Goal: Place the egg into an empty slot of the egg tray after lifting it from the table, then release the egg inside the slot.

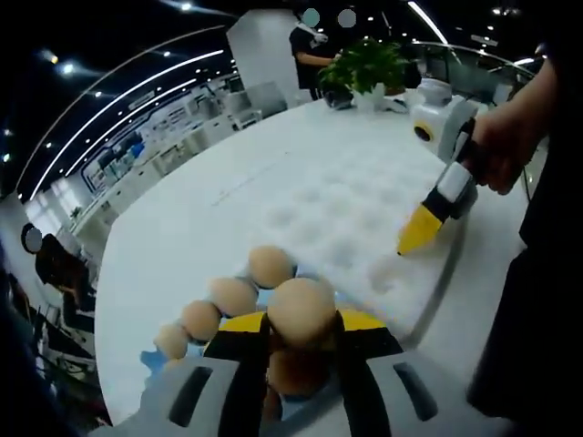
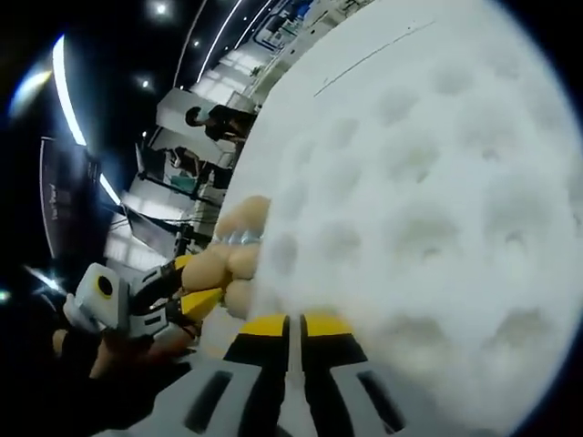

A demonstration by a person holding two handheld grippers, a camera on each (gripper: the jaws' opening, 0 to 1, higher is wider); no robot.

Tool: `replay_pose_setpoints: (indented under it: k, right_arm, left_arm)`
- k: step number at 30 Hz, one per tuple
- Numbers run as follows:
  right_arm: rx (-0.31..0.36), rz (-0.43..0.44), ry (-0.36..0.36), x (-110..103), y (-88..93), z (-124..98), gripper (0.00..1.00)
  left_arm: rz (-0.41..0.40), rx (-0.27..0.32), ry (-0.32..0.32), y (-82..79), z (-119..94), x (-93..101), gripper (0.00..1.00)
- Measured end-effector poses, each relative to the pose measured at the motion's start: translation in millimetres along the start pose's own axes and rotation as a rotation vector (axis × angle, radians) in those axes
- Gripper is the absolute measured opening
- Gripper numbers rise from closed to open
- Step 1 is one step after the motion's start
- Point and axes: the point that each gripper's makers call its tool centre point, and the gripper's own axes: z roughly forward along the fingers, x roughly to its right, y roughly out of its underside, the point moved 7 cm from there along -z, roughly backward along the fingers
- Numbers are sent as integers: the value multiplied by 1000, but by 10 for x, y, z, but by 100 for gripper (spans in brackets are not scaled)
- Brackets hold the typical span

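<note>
Left gripper view: left gripper (image 1: 301,341) low at bottom, yellow-tipped jaws clamped around one egg (image 1: 301,311), lifted off the table (image 1: 182,237). Behind it, a row of eggs (image 1: 228,296) near the white egg tray (image 1: 355,218); tray slots bare, wide open table beyond. Right gripper (image 1: 414,235) slants in from the right, a hand (image 1: 506,146) gripping it, tip at the tray's near edge.

Right gripper view: right gripper (image 2: 293,330) jaws pressed together, nothing between them, hard up against the tray's edge. Left gripper (image 2: 173,296) beside the eggs at left.
</note>
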Motion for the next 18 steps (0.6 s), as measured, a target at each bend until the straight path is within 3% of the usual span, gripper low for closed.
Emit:
replay_pose_setpoints:
  k: [5, 11, 14, 18]
  right_arm:
    - [-18, -73, -2, -83, -50, -56, 16]
    - [63, -137, 25, -72, -240, -190, 16]
    - [37, -256, 106, 41, -298, -245, 19]
    - [17, -383, 147, 82, -343, -294, 21]
  left_arm:
    - [-17, -5, -22, 30, -21, -101, 28]
    - [-28, -16, -31, 80, -36, -148, 28]
    - [-37, -14, -34, 88, -40, -166, 28]
    - [-43, -11, -37, 92, -50, -192, 28]
